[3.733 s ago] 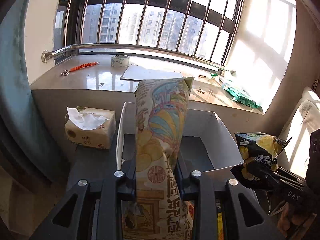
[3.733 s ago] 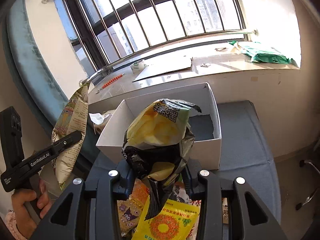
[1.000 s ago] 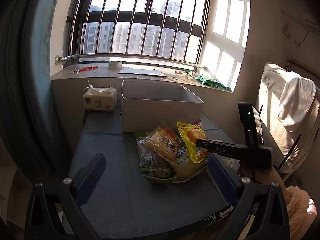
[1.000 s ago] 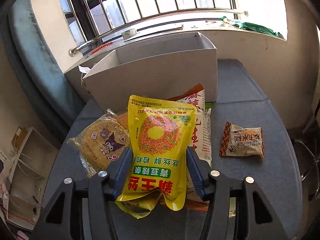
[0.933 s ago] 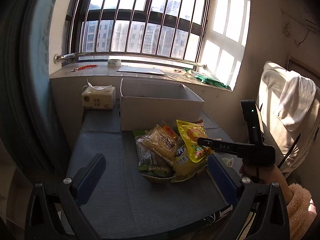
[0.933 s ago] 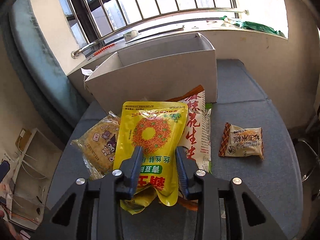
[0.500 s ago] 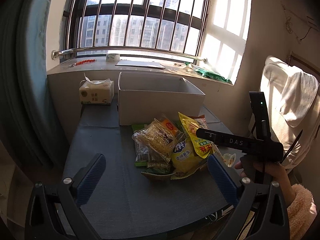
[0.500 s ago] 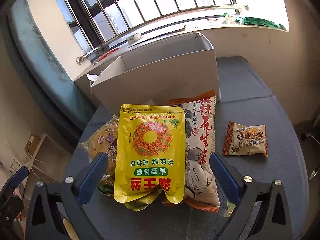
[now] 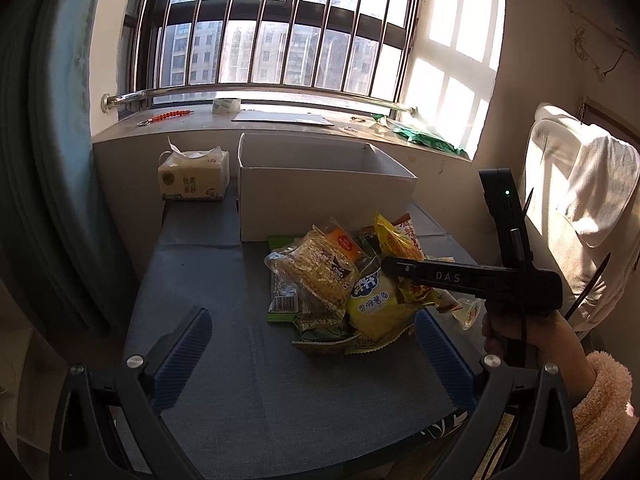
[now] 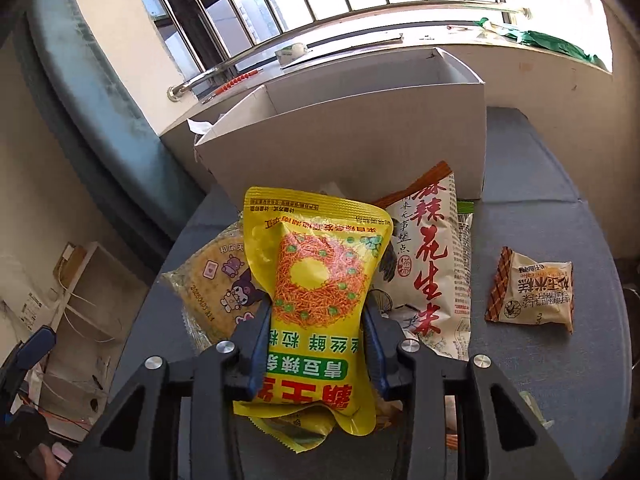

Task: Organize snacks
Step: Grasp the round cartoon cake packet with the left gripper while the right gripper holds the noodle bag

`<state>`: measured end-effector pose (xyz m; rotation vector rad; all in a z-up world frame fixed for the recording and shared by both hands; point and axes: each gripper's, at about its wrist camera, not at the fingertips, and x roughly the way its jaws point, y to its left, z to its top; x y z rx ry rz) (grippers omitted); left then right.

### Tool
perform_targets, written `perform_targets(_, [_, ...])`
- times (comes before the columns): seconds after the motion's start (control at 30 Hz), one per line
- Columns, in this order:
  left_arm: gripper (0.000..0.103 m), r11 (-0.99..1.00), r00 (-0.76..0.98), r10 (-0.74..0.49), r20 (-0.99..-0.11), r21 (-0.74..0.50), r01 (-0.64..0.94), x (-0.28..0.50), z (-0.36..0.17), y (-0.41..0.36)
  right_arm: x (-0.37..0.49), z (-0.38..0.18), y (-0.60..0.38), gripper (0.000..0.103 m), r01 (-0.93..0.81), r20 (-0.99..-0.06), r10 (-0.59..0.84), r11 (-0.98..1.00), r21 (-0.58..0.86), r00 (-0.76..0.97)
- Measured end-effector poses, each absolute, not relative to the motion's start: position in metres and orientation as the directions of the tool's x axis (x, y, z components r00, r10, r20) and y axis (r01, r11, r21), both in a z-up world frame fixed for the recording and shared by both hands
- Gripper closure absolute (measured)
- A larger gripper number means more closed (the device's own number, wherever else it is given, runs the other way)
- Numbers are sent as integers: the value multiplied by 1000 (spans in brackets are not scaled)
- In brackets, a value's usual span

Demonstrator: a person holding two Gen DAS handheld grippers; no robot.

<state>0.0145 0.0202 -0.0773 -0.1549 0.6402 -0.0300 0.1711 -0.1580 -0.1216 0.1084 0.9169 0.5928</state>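
A pile of snack packs (image 9: 340,284) lies on the blue-grey table (image 9: 200,340) in front of an open white cardboard box (image 9: 320,196). In the right wrist view a yellow snack bag (image 10: 320,264) tops the pile, and my right gripper (image 10: 318,304) is closing with its blue pads pressing the bag's two sides. Beside the bag are a white peanut bag with red characters (image 10: 432,264) and a cartoon cracker pack (image 10: 216,276). My left gripper (image 9: 310,316) stands wide open over the table's near part, holding nothing. A hand carries the right gripper (image 9: 448,276) over the pile.
A small beige packet (image 10: 532,296) lies alone at the table's right. A tissue pack (image 9: 192,180) stands left of the box. A chair draped with white cloth (image 9: 580,200) is to the right. The windowsill (image 9: 280,120) runs behind the box.
Both grippers held chip bags over the box before. Half a second ago the right jaws stood wide around the yellow bag; now they have closed onto it. The left gripper stayed open and nearly still.
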Motion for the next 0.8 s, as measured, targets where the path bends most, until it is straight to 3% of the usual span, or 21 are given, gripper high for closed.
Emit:
perform_targets(0.13, [0, 994, 784, -92, -614, -108, 32, 37, -81, 14, 165, -114, -175, 66, -420, -666, 577, 812, 405, 473])
perform_targets(0.4, [0, 972, 689, -1, -725, 162, 171, 122, -103, -10, 137, -70, -218, 66, -427, -566, 601, 800, 422, 565])
perform_targets(0.53, [0, 941, 607, 25, -795, 224, 254, 154, -123, -20, 126, -67, -232, 66, -414, -559, 587, 809, 417, 585])
perform_targets(0.73, [0, 810, 592, 173, -787, 455, 369, 164, -153, -42, 122, -79, -244, 66, -399, -575, 586, 810, 429, 571])
perform_targets(0.8, [11, 802, 579, 175, -796, 457, 385, 166, -156, -41, 123, -83, -245, 66, -396, -575, 591, 806, 440, 566])
